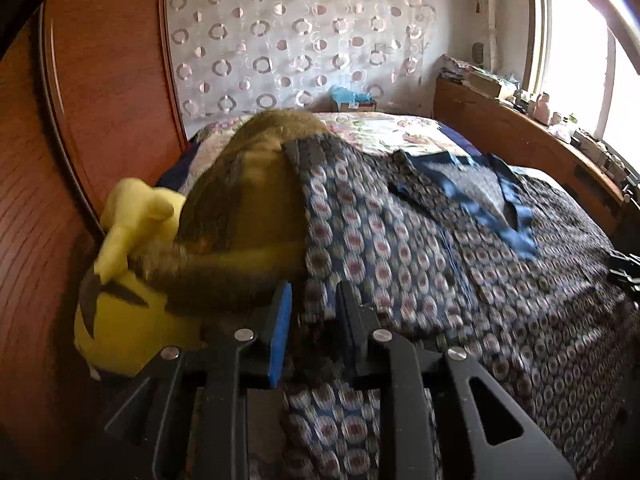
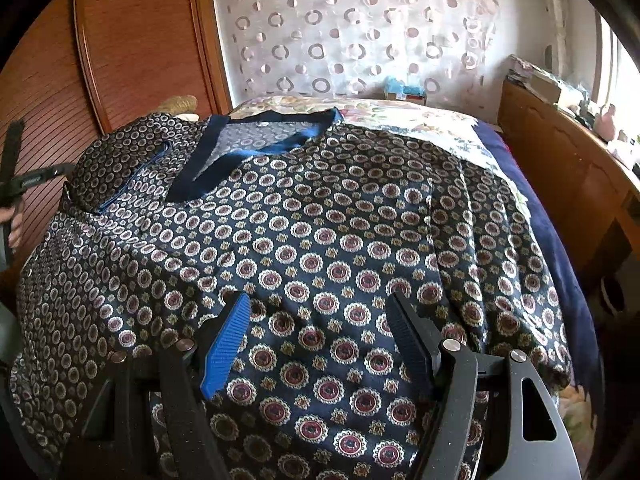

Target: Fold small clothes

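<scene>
Left gripper point(image 1: 314, 300) at lower centre of its view has its jaws slightly parted with patterned shirt point(image 2: 320, 248) fabric between them, pads not clearly pressing. Right gripper point(image 2: 320, 328) hovers spread wide over the shirt, which lies flat across the bed point(image 2: 420, 120), collar toward upper left.
</scene>
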{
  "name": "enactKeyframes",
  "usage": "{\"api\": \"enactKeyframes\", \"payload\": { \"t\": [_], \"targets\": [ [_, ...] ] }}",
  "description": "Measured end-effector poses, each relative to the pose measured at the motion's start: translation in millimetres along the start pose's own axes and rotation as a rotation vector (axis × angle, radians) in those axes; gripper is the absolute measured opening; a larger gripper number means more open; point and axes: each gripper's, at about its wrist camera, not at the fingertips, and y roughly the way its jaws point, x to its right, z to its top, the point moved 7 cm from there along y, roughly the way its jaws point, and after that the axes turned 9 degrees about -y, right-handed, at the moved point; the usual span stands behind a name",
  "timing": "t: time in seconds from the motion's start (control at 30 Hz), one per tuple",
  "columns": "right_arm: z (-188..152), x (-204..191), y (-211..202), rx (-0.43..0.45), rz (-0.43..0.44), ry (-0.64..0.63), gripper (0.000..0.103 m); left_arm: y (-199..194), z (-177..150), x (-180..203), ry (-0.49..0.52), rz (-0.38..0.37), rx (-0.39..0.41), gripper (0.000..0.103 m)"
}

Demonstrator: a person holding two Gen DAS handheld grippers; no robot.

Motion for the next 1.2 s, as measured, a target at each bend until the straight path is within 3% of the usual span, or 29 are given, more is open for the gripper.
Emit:
{"api": "enactKeyframes", "payload": {
  "t": [0.13,0.33,0.67,0.73,0.77,0.8,0.83,0.9,0.93,1.2],
  "targets": [
    [0.7,3.1,-3.9,0.002,0.001,0.008,0.072,-5.3,-20.5,1.3,0.006,-0.044,-0.030,0.022],
    [1.5,7.2,-4.0,0.004,0.003,0.019,0.072,-3.4,-40.1,4.4,0.030,-0.026,-0.065,0.019],
    [1.0,12.2,-12.7,0.019,-0.048,0.022,0.072,-25.3,-37.4,26.4,0.017,-0.067,0.022,0.021],
    [-1.5,18.1,-18.4,0.028,-0.065,0.033,0.072,-27.5,-37.6,34.3,0.022,-0.088,0.033,0.025],
    [-3.0,23.1,-22.6,0.034,-0.076,0.043,0.072,-28.2,-37.7,37.9,0.025,-0.097,0.035,0.033],
    [-4.4,26.8,-25.4,0.037,-0.084,0.050,0.072,-28.7,-37.7,42.9,0.028,-0.107,0.040,0.048],
    [-6.1,32.2,-29.6,0.041,-0.096,0.059,0.072,-29.1,-37.5,45.7,0.031,-0.111,0.047,0.051],
    [-9.4,40.6,-35.7,0.044,-0.118,0.070,0.072,-28.3,-38.2,53.2,0.041,-0.107,0.053,0.072],
    [-11.7,46.2,-38.7,0.045,-0.129,0.079,0.072,-27.6,-38.8,55.7,0.043,-0.107,0.053,0.076],
    [-29.9,84.9,-50.5,0.018,-0.222,0.130,0.072,-29.8,-45.2,84.5,0.049,-0.146,0.050,0.080]
  ]
}}
